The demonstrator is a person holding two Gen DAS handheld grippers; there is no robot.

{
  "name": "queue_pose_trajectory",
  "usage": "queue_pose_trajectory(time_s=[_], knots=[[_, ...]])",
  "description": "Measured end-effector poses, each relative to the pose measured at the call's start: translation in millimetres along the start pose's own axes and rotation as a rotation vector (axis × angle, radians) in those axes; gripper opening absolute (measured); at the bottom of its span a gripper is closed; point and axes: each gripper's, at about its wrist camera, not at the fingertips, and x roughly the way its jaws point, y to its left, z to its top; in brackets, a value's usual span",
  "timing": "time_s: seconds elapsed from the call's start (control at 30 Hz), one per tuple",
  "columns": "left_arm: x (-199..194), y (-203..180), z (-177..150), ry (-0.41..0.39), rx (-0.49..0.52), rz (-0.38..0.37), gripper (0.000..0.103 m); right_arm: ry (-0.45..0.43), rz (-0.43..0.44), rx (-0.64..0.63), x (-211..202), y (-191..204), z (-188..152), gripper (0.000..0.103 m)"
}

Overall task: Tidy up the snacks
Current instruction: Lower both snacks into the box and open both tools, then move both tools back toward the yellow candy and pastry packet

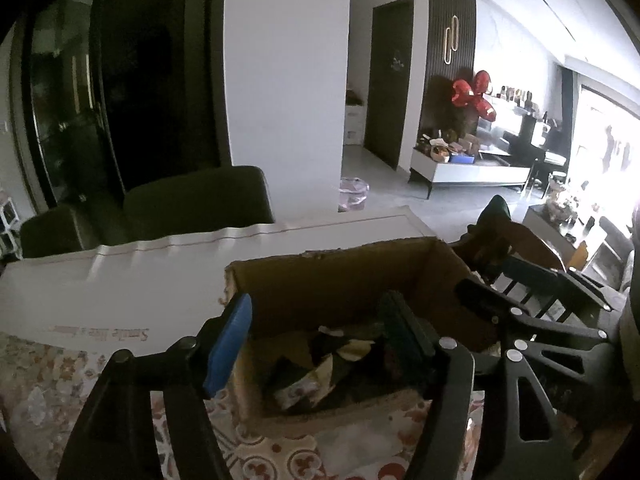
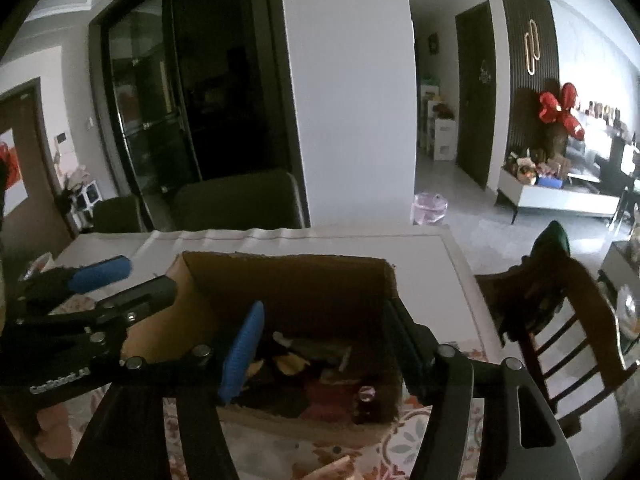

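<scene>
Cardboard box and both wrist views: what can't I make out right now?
- Snack packets in the cardboard box: dark, blurred; kinds unreadable in both views.
- Box's near wall: partly behind the right gripper fingers.
- Left gripper: covers the box's front corners.
- Table near edge: cut off below.

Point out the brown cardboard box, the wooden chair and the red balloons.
brown cardboard box (image 2: 288,280): right wrist view, inner face of far wall.
wooden chair (image 2: 592,312): right wrist view, top rail of backrest.
red balloons (image 1: 464,94): left wrist view, left balloon.
</scene>
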Motion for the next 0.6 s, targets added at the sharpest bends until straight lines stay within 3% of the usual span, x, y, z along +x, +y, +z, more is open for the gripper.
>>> queue_pose_trajectory(time_s=[0.2, 0.27, 0.6], knots=[[-25, -6, -14, -0.014, 0.015, 0.052, 0.075, -0.005, 0.019, -0.033, -18, 5, -14, 0.064], [-32, -7, -18, -0.016, 0.015, 0.064, 0.077, 0.002, 0.014, -0.041, -25, 6, -19, 0.071], [-52, -13, -50, 0.047, 0.031, 0.069, 0.083, 0.059, 0.044, -0.048, -41, 2, -41, 0.074]])
